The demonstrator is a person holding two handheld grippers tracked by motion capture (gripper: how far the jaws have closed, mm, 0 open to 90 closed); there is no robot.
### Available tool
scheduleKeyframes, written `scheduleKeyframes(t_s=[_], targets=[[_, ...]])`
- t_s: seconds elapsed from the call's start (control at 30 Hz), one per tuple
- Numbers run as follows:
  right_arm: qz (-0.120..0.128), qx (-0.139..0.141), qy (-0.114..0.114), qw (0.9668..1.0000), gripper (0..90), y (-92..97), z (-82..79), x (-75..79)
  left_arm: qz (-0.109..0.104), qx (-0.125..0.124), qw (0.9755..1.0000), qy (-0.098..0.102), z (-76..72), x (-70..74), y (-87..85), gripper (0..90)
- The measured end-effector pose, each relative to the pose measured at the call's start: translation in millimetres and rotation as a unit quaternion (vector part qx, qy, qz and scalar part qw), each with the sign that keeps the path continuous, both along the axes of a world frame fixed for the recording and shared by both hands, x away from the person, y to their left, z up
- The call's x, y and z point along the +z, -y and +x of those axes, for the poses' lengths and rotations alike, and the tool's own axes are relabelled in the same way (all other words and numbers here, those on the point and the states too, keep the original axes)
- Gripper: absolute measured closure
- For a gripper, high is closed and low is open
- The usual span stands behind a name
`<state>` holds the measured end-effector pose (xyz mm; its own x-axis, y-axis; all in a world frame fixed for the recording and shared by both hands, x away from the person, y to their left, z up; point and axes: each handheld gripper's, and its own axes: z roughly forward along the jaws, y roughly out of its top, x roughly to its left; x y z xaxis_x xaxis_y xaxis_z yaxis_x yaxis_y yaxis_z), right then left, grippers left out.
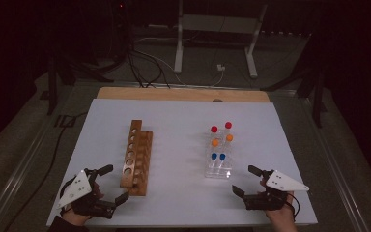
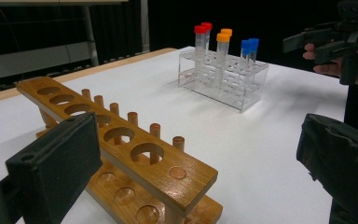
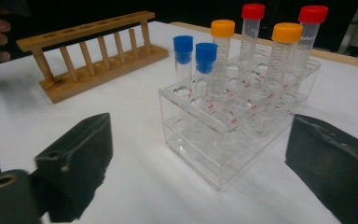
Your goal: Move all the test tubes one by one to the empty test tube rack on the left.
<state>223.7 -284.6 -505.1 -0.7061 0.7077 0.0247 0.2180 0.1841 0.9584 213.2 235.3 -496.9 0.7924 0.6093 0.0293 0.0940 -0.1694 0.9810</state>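
Your left gripper [image 1: 111, 182] sits low at the near left, its jaws spread wide with nothing between them. Your right gripper [image 1: 247, 180] sits at the near right, jaws likewise wide apart and bare. Both hands grip from behind, both grippers pointing inward.

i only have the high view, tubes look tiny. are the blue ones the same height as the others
Observer: No. In the right gripper view the two blue-capped tubes stand shorter than the orange-capped tubes and red-capped tubes.
Operator: is the wooden rack just a flat board with holes
Observer: No. The wooden rack has a row of upright pegs beside the holes, and dimples in its base.
Operator: anything between the right jaws
Observer: Nothing. The right gripper is open, with the clear rack just ahead of it.
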Motion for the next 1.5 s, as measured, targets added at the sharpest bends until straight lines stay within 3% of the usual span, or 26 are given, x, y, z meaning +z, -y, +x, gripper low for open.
scheduleKeyframes(t_s=[0.17, 0.23, 0.3, 0.5, 0.87, 1.23, 1.5], targets=[[0.006, -0.004, -0.014, 0.9999, 0.0, 2.4, 3.5, 1.1, -0.001, -0.001, 1.0000, -0.003, 0.5, 0.1, -0.4, 0.4], [0.008, -0.005, -0.010, 0.9999, 0.0, 4.1, 5.2, 0.2, -0.002, 0.000, 1.0000, -0.003, 0.8, 0.0, -0.6, 0.4], [0.028, 0.006, -0.006, 0.9996, 0.0, 6.0, 6.2, -0.2, -0.001, 0.000, 1.0000, -0.006, 0.9, -0.2, -0.7, 0.4], [0.030, 0.016, -0.013, 0.9993, 0.0, 7.5, 8.5, 3.9, 0.000, 0.002, 1.0000, -0.006, 0.4, -0.4, -1.7, 0.4], [0.025, 0.011, -0.010, 0.9996, 0.0, 8.7, 7.4, 29.1, -0.001, 0.001, 1.0000, -0.010, 0.6, 0.0, -1.3, 0.4], [0.034, -0.013, 0.016, 0.9992, 0.0, 6.4, 7.4, 61.4, -0.001, 0.000, 1.0000, -0.008, -0.3, 0.8, -1.1, 0.4], [0.029, -0.013, 0.014, 0.9994, 0.0, -3.6, 16.1, 67.1, -0.002, -0.002, 1.0000, -0.009, -0.4, 0.8, -1.4, 0.4]])
